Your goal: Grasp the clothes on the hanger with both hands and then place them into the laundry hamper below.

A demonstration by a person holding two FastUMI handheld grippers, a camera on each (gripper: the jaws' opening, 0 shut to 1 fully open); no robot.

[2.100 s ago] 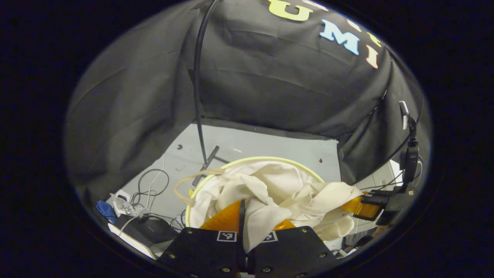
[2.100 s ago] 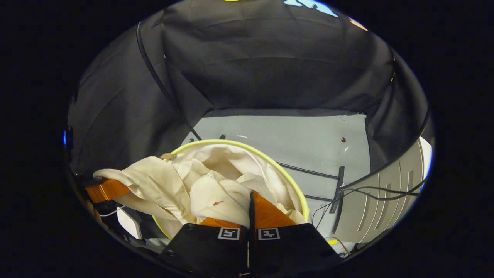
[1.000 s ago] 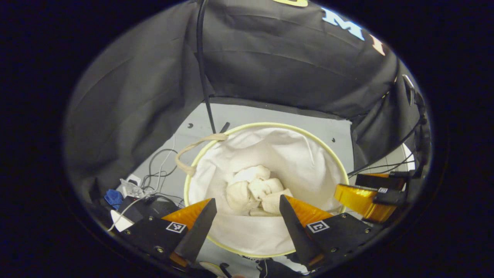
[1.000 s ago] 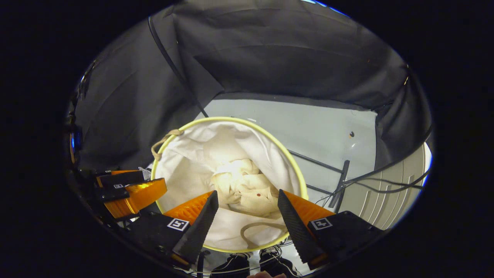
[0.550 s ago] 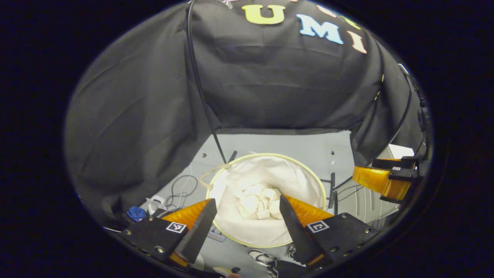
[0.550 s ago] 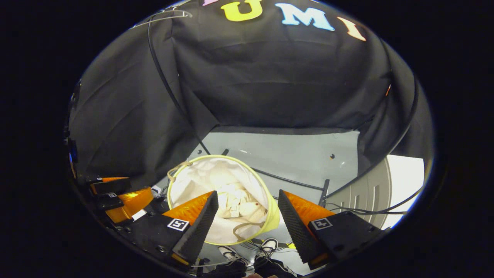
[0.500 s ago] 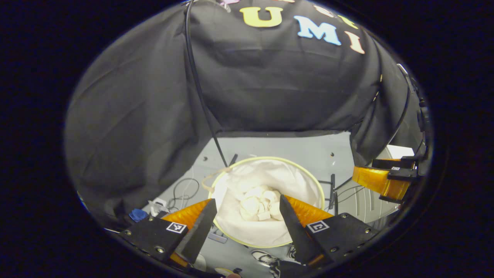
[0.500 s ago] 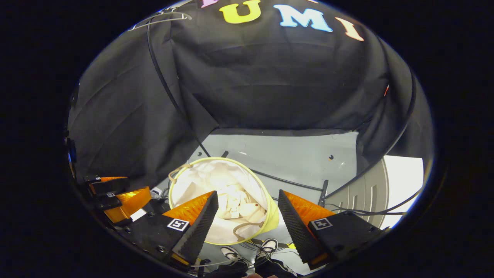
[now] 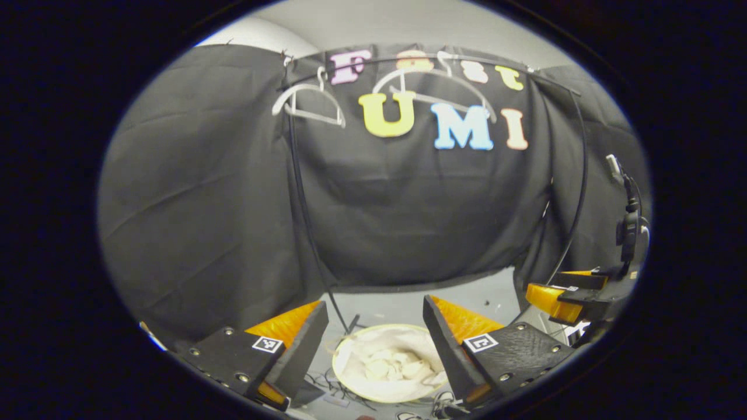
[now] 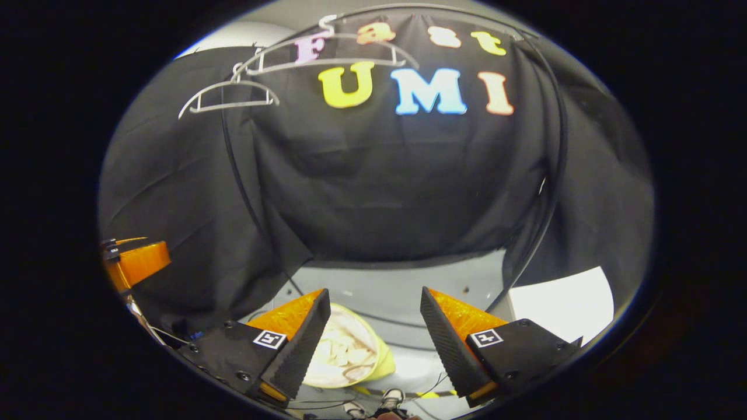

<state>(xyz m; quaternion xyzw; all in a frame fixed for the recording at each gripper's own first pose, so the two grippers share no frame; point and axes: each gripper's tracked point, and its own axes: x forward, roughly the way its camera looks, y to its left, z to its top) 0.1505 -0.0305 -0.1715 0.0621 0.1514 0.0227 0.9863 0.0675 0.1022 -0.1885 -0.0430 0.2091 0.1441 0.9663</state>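
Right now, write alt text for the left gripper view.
The left gripper hangs open high above the laundry hamper, which holds crumpled cream clothes. Two bare hangers hang on a rail above, and the right gripper is at the right edge.

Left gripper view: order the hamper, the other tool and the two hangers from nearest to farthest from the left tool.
1. Hamper: on the floor, just beyond the left tool.
2. Right tool: off to the right.
3. Hangers: on the rail up top; too close to rank.
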